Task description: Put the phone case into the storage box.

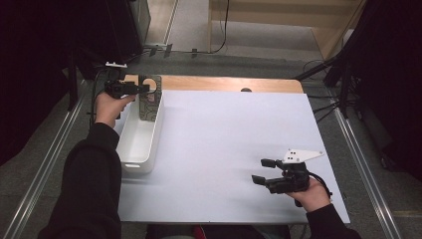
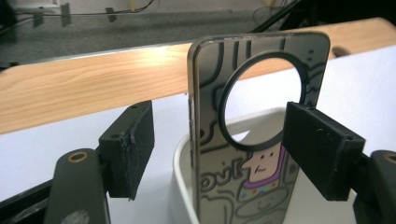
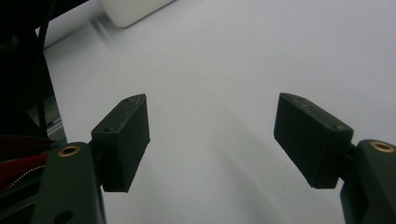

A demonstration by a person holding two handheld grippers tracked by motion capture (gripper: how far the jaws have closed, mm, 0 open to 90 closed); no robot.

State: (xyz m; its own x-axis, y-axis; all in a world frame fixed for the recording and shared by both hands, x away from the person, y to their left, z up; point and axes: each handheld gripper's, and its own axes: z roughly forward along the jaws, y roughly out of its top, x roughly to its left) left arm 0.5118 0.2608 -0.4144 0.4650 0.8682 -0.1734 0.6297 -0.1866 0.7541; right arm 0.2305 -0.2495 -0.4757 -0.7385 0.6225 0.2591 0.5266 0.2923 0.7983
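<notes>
Black left claw (image 2: pixel 217 140) sits wide open around a patterned phone case with round cutout (image 2: pixel 252 130), upright in the white plastic bin (image 1: pixel 137 142) upper left; nothing's pinching it, so it'll probably tip. Right claw (image 1: pixel 263 172) open too, empty.

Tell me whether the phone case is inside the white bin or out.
Inside: the phone case stands upright in the white bin, its lower end below the rim.

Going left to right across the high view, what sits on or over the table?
Left gripper → white bin → phone case standing in the bin's far end → bare white table sheet → right gripper, jaws apart.
</notes>
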